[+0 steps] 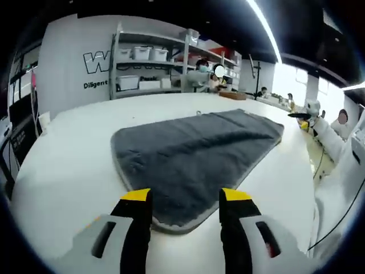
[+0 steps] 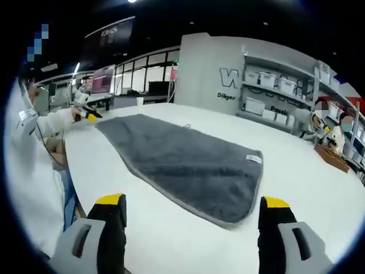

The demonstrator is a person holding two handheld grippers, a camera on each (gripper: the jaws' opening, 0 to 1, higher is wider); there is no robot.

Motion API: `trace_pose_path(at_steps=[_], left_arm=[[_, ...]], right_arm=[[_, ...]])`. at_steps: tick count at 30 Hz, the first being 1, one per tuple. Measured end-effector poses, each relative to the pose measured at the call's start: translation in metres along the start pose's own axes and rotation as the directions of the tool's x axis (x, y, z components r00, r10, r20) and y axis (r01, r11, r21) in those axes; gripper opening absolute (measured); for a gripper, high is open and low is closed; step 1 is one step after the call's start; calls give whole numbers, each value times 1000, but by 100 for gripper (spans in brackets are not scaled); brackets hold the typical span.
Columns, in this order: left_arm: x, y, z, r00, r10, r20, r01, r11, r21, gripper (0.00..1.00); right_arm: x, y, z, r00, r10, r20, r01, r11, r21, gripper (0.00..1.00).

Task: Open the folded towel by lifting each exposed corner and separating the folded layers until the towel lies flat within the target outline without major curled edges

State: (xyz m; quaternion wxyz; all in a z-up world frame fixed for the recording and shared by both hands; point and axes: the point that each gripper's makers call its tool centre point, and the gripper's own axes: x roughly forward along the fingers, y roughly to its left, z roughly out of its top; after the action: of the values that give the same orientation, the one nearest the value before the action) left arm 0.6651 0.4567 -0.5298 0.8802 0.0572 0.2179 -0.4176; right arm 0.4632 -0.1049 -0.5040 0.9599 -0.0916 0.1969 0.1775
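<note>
A dark grey folded towel (image 1: pixel 194 151) lies on the white table (image 1: pixel 68 165), its near rounded corner reaching between my left gripper's jaws. The left gripper (image 1: pixel 187 200) stands open, its yellow-tipped jaws on either side of that corner just above the cloth. In the right gripper view the same towel (image 2: pixel 182 160) stretches away to the left, a small white label (image 2: pixel 254 158) near its right corner. My right gripper (image 2: pixel 194 202) is open wide, its jaws short of the towel's near edge. At the far left of that view the left gripper (image 2: pixel 85 114) shows in a person's hand.
Metal shelving with white bins (image 1: pixel 148 63) stands behind the table against a wall with lettering. A person in white sleeves (image 2: pixel 34 142) is at the left of the right gripper view. Other people sit at the far end (image 2: pixel 331 128). A small brown box (image 2: pixel 331 157) rests near the table's far edge.
</note>
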Motion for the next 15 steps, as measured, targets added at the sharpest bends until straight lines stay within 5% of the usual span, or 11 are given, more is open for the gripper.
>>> trace_pose_path(at_steps=[6,9,15], left_arm=[[16,8,-14,998,15,-63,-13,999,33,38],[18,16,-28,992,36,-118,-29,998,62,28],[12,20,-27,994,28,-101,-23,998,52,17]], right_arm=[[2,1,2,1000,4,1,-4,1000,6,96],[4,2,2,1000,9,-6,-9,1000,5,96],[8,4,1,1000,16,-21,-16,1000,4,96]])
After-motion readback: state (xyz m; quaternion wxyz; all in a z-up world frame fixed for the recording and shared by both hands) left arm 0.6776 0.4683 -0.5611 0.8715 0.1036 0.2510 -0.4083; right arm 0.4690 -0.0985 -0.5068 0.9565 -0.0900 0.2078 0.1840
